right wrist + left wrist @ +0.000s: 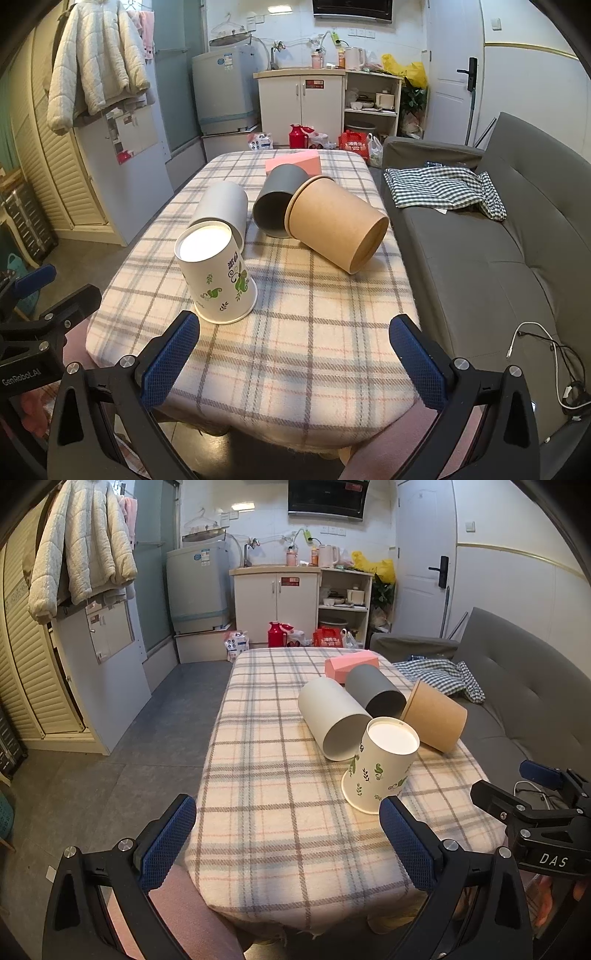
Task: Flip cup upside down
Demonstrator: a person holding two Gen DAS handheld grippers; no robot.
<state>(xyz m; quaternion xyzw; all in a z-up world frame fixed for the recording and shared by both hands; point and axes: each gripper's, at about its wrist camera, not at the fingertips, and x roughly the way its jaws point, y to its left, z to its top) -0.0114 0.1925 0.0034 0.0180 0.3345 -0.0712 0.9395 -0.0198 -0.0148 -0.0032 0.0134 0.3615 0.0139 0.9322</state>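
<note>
A white paper cup with green leaf print point(380, 764) point(216, 275) stands upside down on the plaid-covered table point(280, 812) point(314, 332), its base up and its rim on the cloth. My left gripper point(288, 842) is open and empty, near the table's front edge, with the cup just beyond its right finger. My right gripper point(295, 362) is open and empty, with the cup just beyond its left finger. The right gripper's body also shows in the left wrist view point(535, 812).
Behind the printed cup lie a white cup point(332, 720) point(225, 208), a grey cup point(376, 690) point(279, 199) and a brown cup point(436, 714) point(332, 229) on their sides. A pink box point(351, 664) point(295, 162) sits at the far end. A grey sofa point(498, 240) stands to the right.
</note>
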